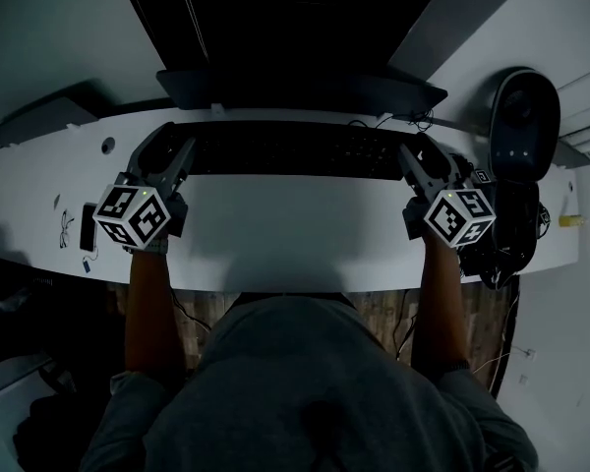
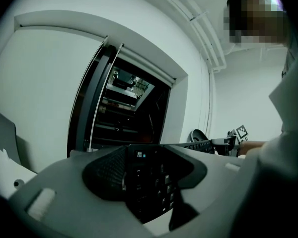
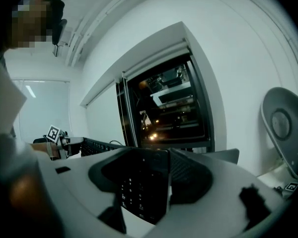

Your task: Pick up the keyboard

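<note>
— Black keyboard [image 1: 295, 150]: where does it sit?

— Across the upper middle of the head view, stretched from one gripper to the other, in front of the dark monitor [image 1: 295, 28] and over the far part of the white tabletop [image 1: 275, 234].

— Is it lying flat on that tabletop?

— It looks raised. In the left gripper view its long body runs off to the right against the pale wall, and the other gripper shows at its far end.

— How does the left gripper [image 1: 169, 153] stand?

— Its jaws are clamped on the keyboard's left end. In its own view the ribbed pad presses one face, the other jaw lies against the key side, and the keys near the corner show between them.

— And the right gripper [image 1: 423, 165]?

— The same at the right end. Its jaws close on the edge with the number keys, one on each face of the board.

— What else is around?

— A dark rounded speaker [image 1: 524, 116] stands at the upper right of the head view, with a tangle of cables [image 1: 511, 234] below it. A small dark flat thing [image 1: 88, 226] lies at the left end of the tabletop, well apart from the keyboard. The person's forearms reach up from the bottom of the frame to both grippers.
</note>
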Motion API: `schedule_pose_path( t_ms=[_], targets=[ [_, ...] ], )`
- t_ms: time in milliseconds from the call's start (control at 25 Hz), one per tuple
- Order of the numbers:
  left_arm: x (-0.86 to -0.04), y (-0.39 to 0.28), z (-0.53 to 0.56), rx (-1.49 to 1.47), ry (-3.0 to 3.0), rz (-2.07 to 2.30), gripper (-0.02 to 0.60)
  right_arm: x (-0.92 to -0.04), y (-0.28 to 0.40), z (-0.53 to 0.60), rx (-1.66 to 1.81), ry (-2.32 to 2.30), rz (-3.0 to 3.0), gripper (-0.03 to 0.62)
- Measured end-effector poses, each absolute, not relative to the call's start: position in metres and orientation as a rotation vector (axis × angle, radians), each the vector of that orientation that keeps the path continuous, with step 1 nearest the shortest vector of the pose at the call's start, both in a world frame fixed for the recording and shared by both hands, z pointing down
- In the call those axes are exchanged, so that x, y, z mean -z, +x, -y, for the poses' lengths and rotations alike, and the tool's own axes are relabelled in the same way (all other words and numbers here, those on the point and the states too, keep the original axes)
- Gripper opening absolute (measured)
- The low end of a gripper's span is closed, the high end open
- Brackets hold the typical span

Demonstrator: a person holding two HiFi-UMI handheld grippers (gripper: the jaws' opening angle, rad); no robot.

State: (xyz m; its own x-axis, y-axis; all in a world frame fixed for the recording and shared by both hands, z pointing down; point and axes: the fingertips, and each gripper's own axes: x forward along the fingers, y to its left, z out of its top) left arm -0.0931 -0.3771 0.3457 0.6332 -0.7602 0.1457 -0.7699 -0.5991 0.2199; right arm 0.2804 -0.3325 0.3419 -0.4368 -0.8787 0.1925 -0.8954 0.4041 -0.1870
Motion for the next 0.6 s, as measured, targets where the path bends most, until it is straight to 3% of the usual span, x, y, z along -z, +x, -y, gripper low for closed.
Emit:
schedule_pose_path(
  t_ms=[600],
  targets=[
    [-0.292,-0.085,0.375,0.021,2.672,1.239,0.212,-0.284,0.288,0.320,-0.268,1.698,2.615,0.233]
  ],
)
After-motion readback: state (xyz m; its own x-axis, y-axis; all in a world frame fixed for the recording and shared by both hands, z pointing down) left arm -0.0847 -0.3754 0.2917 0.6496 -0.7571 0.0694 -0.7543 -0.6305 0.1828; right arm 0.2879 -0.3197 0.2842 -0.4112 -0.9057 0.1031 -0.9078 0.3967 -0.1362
